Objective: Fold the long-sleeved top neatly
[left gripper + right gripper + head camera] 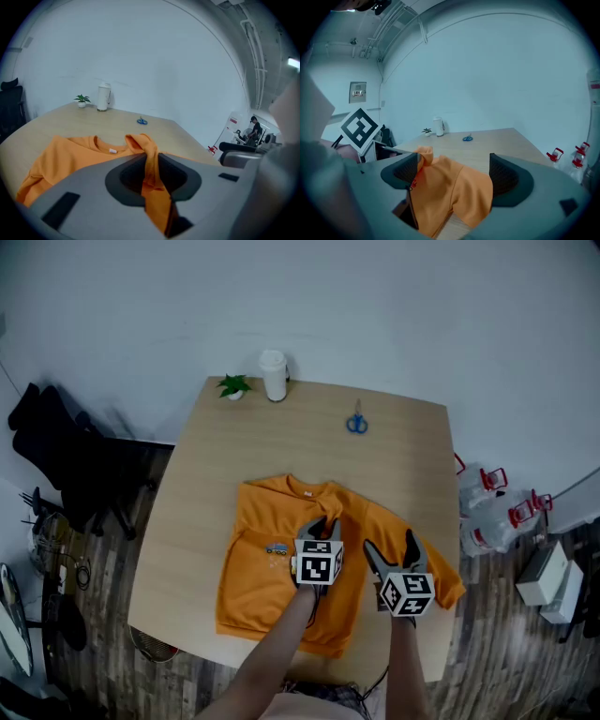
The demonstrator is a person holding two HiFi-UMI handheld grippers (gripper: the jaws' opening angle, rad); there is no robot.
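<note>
An orange long-sleeved top [258, 563] lies on the wooden table [403, 442], collar toward the far side and partly folded. My left gripper [324, 526] hovers over its middle, shut on a bunched strip of orange fabric [151, 154] that rises between the jaws. My right gripper [388, 546] is over the top's right side. Its jaws stand wide apart, and the folded sleeve [454, 187] lies between and under them, touching the left jaw but not pinched. The top's collar [102, 145] and label show beyond the left gripper [151, 164].
At the table's far edge stand a white tumbler [274, 376] and a small potted plant [233, 386]. Blue scissors [356, 422] lie toward the far right. A black chair [56, 451] is left of the table, and red-capped bottles [492, 512] sit on the floor to the right.
</note>
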